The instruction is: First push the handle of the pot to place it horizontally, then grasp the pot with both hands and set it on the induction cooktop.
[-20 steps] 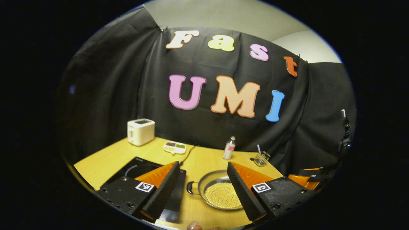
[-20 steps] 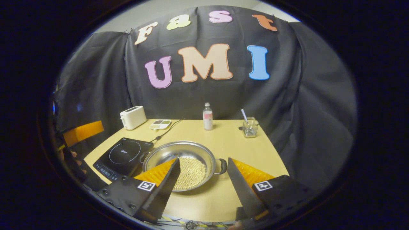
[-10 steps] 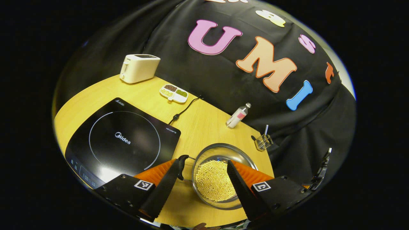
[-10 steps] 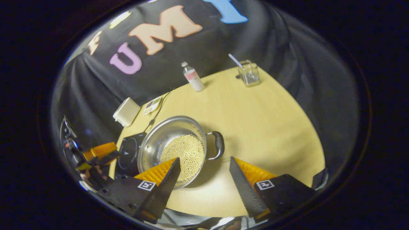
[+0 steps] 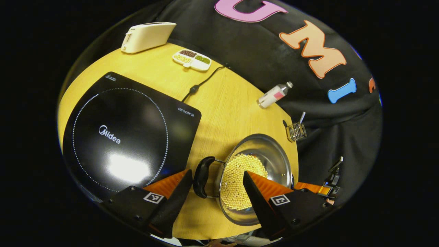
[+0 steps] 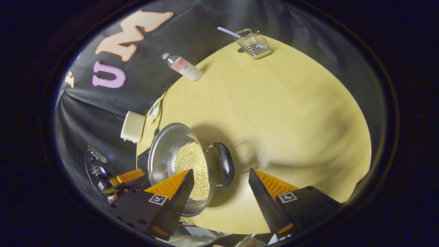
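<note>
A steel pot (image 5: 271, 151) holding yellow beads stands on the wooden table, right of the black induction cooktop (image 5: 127, 130). Its black left handle (image 5: 202, 176) lies just past and between the spread fingers of my left gripper (image 5: 214, 202), which is open and holds nothing. In the right gripper view the pot (image 6: 164, 147) is at lower left, and its right handle (image 6: 223, 164) sits ahead of my open right gripper (image 6: 221, 202), between the fingers' lines. The left gripper (image 6: 120, 180) shows beyond the pot's far side. Neither gripper touches a handle.
A white toaster (image 5: 147, 32), a divided snack dish (image 5: 192, 60) and the cooktop's cable (image 5: 202, 84) lie along the back. A small bottle (image 5: 274, 96) and a glass holder with a straw (image 5: 295, 131) stand behind the pot. Bare tabletop (image 6: 284, 103) spreads right of the pot.
Both grippers have tipped downward and come closer to the pot, each lining up with one handle. The pot has stayed in place. Both stay open.
</note>
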The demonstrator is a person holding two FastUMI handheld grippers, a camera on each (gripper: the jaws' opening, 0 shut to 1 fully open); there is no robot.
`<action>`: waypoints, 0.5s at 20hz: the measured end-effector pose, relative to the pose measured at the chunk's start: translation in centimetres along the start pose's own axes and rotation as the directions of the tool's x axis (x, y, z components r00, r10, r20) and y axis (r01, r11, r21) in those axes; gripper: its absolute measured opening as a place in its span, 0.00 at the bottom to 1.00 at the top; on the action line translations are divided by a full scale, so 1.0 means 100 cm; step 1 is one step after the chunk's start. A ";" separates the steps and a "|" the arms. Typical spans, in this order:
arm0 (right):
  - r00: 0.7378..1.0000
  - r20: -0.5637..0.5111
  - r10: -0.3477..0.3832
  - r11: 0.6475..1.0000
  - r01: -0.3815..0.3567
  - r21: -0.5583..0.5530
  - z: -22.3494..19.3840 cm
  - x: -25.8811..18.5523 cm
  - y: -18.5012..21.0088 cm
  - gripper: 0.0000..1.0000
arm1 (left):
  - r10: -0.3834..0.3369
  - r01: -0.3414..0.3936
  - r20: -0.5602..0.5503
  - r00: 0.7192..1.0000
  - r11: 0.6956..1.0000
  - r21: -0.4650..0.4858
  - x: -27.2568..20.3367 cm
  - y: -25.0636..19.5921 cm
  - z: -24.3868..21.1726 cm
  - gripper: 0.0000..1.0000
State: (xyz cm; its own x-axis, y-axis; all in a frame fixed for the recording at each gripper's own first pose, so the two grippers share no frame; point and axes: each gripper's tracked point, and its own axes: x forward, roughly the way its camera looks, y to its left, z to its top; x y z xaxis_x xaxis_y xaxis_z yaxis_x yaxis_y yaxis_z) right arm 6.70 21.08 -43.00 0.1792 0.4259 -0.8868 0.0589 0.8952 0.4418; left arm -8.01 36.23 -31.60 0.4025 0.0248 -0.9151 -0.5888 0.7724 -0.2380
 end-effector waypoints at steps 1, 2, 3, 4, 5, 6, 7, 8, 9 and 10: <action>1.000 -0.007 -0.029 0.999 0.029 -0.017 -0.001 0.007 -0.007 1.00 | 0.019 -0.018 -0.023 1.000 1.000 0.013 0.003 0.004 -0.004 0.97; 0.999 -0.011 -0.053 0.998 0.053 -0.024 -0.001 0.011 -0.013 1.00 | 0.040 -0.039 -0.047 0.998 0.999 0.027 0.007 0.010 -0.007 0.97; 0.998 -0.020 -0.051 0.998 0.051 -0.021 -0.001 0.013 -0.012 1.00 | 0.043 -0.041 -0.063 0.997 0.999 0.030 0.010 0.010 -0.009 0.97; 0.999 -0.018 -0.051 0.999 0.051 -0.012 0.000 0.015 -0.011 0.94 | 0.039 -0.037 -0.064 0.997 0.999 0.028 0.014 0.007 -0.007 0.95; 0.999 -0.007 -0.049 0.999 0.048 -0.008 0.003 0.017 -0.010 1.00 | 0.040 -0.038 -0.063 0.997 0.999 0.031 0.017 0.004 -0.005 0.94; 0.999 -0.008 -0.044 0.999 0.044 -0.002 0.006 0.019 -0.007 0.94 | 0.049 -0.047 -0.061 0.997 0.998 0.039 0.020 0.004 -0.005 0.96; 0.999 -0.013 -0.037 0.999 0.037 0.005 0.004 0.022 -0.002 0.93 | 0.056 -0.053 -0.063 0.996 0.998 0.041 0.023 0.004 -0.005 0.97; 0.999 -0.023 -0.030 1.000 0.030 0.006 0.002 0.024 0.000 0.94 | 0.059 -0.056 -0.070 0.996 0.998 0.039 0.027 0.002 -0.006 0.97; 0.999 -0.036 -0.034 0.999 0.034 -0.004 -0.001 0.028 0.000 0.94 | 0.065 -0.062 -0.084 0.994 0.997 0.041 0.030 0.001 -0.008 0.97; 0.998 -0.043 -0.041 0.999 0.041 -0.011 -0.002 0.031 -0.001 0.94 | 0.066 -0.062 -0.088 0.994 0.997 0.049 0.033 0.002 -0.008 0.96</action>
State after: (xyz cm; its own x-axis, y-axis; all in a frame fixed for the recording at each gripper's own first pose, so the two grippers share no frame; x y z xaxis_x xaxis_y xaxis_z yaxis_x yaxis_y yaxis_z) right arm 7.06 22.34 -45.81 0.1338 0.3939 -0.9094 0.0552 0.9132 0.4037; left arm -7.33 35.95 -34.95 0.3000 0.0197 -0.9537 -0.5776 0.7995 -0.1651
